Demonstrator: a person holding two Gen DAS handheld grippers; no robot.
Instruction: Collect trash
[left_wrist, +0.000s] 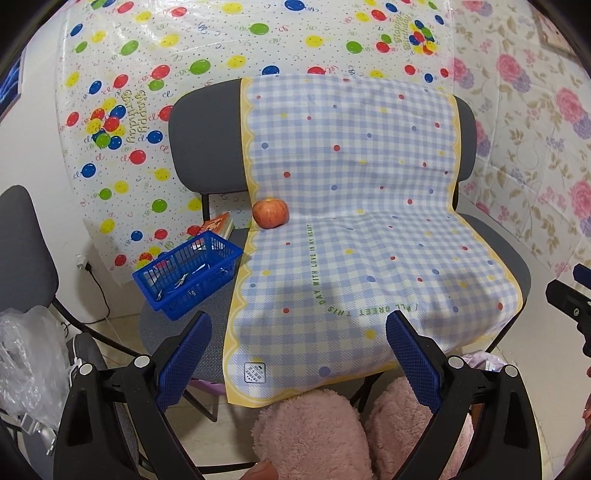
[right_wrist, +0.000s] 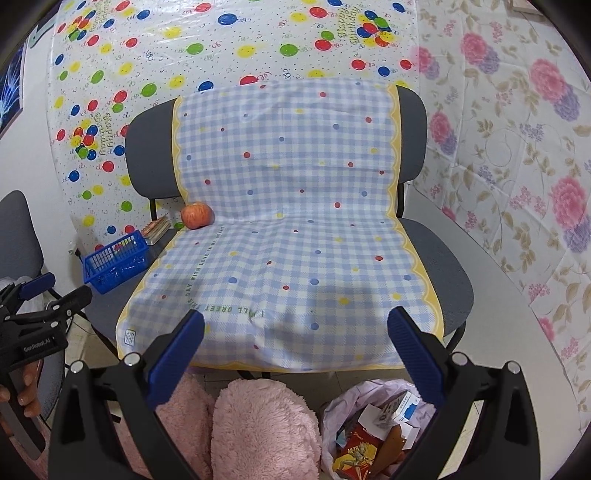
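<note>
1. Tongs on the left (left_wrist: 297, 332) are wide open and hold nothing. They hang over the front edge of the checked cloth (left_wrist: 351, 206).
2. Tongs on the right (right_wrist: 295, 328) are wide open too, with nothing between them, above the same front edge.
3. Checked cloth covers a grey chair (right_wrist: 439, 266), back and seat.
4. Red apple (right_wrist: 197, 216) sits on the cloth at about 10 o'clock in the right view, where the seat meets the back.
5. Blue basket (left_wrist: 186, 273) stands at the left edge of the seat, near the apple but apart from it. Small bits lie inside it; I cannot tell what they are.
6. Trash bag (right_wrist: 340, 406) stands open on the floor at 5 o'clock in the right view, with boxes and papers in it.
7. Pink fluffy slippers (right_wrist: 266, 424) are just beside the bag.
</note>
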